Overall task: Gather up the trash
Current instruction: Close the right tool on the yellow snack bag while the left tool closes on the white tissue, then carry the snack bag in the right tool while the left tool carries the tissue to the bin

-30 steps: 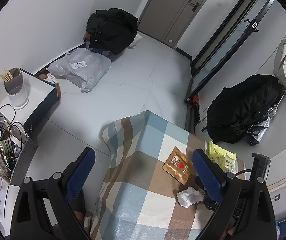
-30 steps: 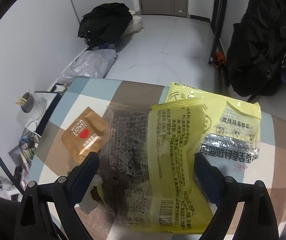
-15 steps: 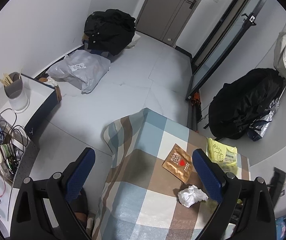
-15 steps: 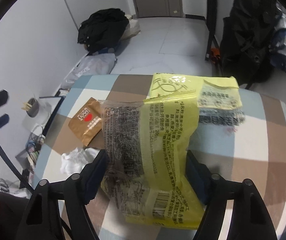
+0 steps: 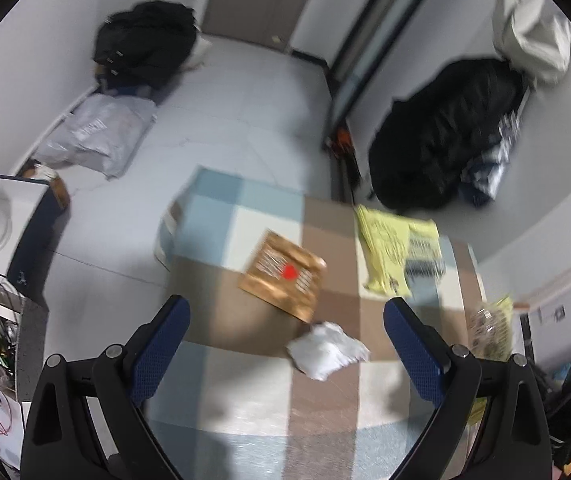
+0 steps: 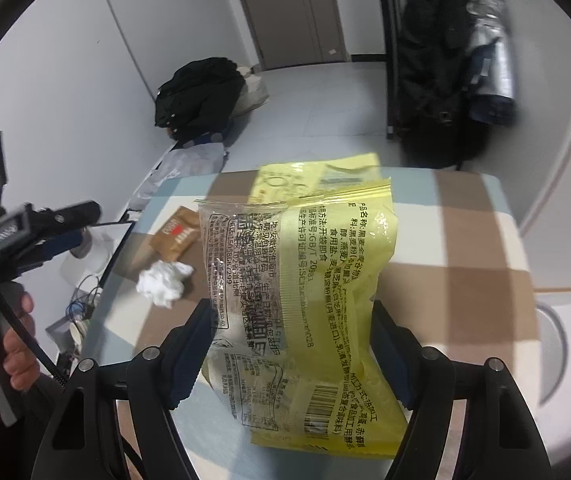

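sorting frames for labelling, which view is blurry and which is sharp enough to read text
Left wrist view: motion-smeared, brown sachet print unreadable, crumpled tissue soft. Right wrist view: sharp, print on the yellow wrapper in the right tongs legible; both show fisheye bending.

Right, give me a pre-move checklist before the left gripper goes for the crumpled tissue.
1. Right gripper grips the yellow and clear printed plastic wrapper, lifted off the table: ok.
2. Left gripper open, nothing between its blue pads: ok.
3. Crumpled white tissue lies between and ahead of the left fingers, on the checked tablecloth: ok.
4. Tissue clear of the brown foil sachet with the red dot: not ok, they sit right beside each other, perhaps touching.
5. Second yellow wrapper lies flat, out of the way: ok.
6. A bin for the trash in view: not ok, none seen.
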### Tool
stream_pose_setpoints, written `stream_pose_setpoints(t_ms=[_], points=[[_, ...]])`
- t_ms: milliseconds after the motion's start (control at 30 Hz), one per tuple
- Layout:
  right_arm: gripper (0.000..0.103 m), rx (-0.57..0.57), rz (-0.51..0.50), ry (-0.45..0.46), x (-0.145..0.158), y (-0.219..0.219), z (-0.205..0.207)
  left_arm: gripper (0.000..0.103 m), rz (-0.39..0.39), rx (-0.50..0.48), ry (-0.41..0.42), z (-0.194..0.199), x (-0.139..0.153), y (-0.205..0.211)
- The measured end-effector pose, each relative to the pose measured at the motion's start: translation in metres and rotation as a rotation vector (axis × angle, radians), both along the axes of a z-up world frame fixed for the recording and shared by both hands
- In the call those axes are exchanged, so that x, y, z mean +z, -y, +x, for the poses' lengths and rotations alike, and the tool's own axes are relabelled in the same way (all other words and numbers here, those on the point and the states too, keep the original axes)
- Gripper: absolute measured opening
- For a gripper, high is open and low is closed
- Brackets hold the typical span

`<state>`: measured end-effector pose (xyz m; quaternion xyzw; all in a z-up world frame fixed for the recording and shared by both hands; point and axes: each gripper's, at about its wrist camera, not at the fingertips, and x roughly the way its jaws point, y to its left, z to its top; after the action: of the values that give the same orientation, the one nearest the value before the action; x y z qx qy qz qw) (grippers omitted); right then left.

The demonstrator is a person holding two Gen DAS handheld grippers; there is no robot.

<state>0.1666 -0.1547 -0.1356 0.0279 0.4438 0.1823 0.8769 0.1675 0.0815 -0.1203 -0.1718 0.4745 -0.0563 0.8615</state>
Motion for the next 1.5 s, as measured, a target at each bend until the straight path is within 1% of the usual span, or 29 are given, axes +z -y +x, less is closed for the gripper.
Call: stream_pose_setpoints(t_ms=[100, 200, 467, 567, 733, 867, 1000, 1033, 1100, 1133, 1200, 1267, 1300, 1333, 1500], points=[[0.075, -0.027, 0.001, 0.003, 0.003, 0.020, -0.006, 0.096, -0.001, -0.044, -0.050, 0.005, -0.010, 0.014], [0.075, -0.049, 0.004, 0.009, 0.005, 0.036, -0.011, 0.096, 0.038, -0.073, -0.077, 0.004, -0.017, 0.026], [0.075, -0.081, 0.025, 0.025, 0.007, 0.063, -0.022, 0.096, 0.071, -0.087, -0.146, 0.006, -0.032, 0.034], [0.075, -0.089, 0.032, 0.023, 0.005, 0.067, -0.023, 0.095, 0.077, -0.084, -0.155, 0.008, -0.034, 0.035], [0.075, -0.101, 0.044, 0.012, -0.001, 0.073, -0.023, 0.092, 0.121, -0.071, -0.154, 0.010, -0.039, 0.039], [0.075, -0.108, 0.047, 0.007, -0.002, 0.077, -0.024, 0.083, 0.190, -0.087, -0.147, 0.011, -0.039, 0.046], [0.075, -0.114, 0.045, 0.013, 0.002, 0.079, -0.025, 0.065, 0.195, -0.119, -0.141, 0.010, -0.038, 0.050], [0.075, -0.115, 0.043, 0.016, 0.004, 0.079, -0.025, 0.062, 0.198, -0.125, -0.140, 0.009, -0.038, 0.051], [0.075, -0.116, 0.040, 0.021, 0.005, 0.079, -0.027, 0.048, 0.213, -0.147, -0.137, 0.007, -0.037, 0.054], [0.075, -0.117, 0.038, 0.023, 0.006, 0.079, -0.028, 0.044, 0.222, -0.155, -0.136, 0.006, -0.037, 0.056], [0.075, -0.120, 0.040, 0.028, 0.007, 0.079, -0.030, 0.033, 0.232, -0.171, -0.135, 0.004, -0.037, 0.058], [0.075, -0.118, 0.038, 0.030, 0.008, 0.077, -0.032, 0.028, 0.228, -0.183, -0.138, 0.002, -0.037, 0.059], [0.075, -0.117, 0.036, 0.031, 0.008, 0.076, -0.034, 0.024, 0.234, -0.188, -0.136, 0.000, -0.037, 0.059], [0.075, -0.115, 0.035, 0.031, 0.009, 0.075, -0.035, 0.021, 0.235, -0.194, -0.135, -0.001, -0.037, 0.060], [0.075, -0.104, 0.032, 0.042, 0.013, 0.073, -0.039, 0.018, 0.193, -0.205, -0.125, -0.004, -0.032, 0.059]])
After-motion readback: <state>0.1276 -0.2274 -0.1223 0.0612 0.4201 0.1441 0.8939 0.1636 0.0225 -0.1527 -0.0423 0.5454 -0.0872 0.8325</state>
